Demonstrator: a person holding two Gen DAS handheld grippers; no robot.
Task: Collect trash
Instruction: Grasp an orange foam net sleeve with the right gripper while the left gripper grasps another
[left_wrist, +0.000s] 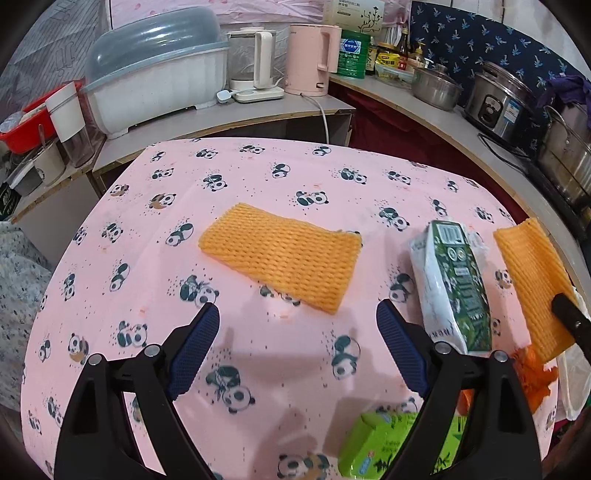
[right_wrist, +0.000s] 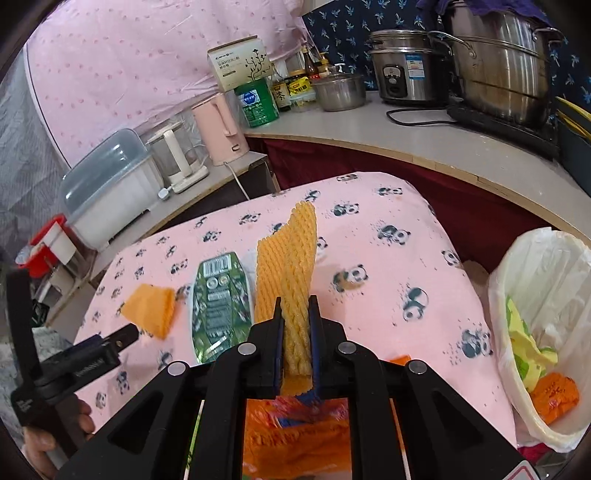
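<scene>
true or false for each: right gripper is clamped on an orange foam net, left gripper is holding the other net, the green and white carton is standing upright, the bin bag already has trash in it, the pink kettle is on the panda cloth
1. The right gripper is clamped on an orange foam net. True.
2. The left gripper holds the other foam net. False: its jaws stand open and empty, and that net lies flat on the panda cloth.
3. The green and white carton stands upright. False: it lies on its side on the cloth.
4. The white bin bag already has trash in it. True: yellow-green and orange scraps show inside.
5. The pink kettle is on the panda cloth. False: it stands on the counter behind the table.
</scene>
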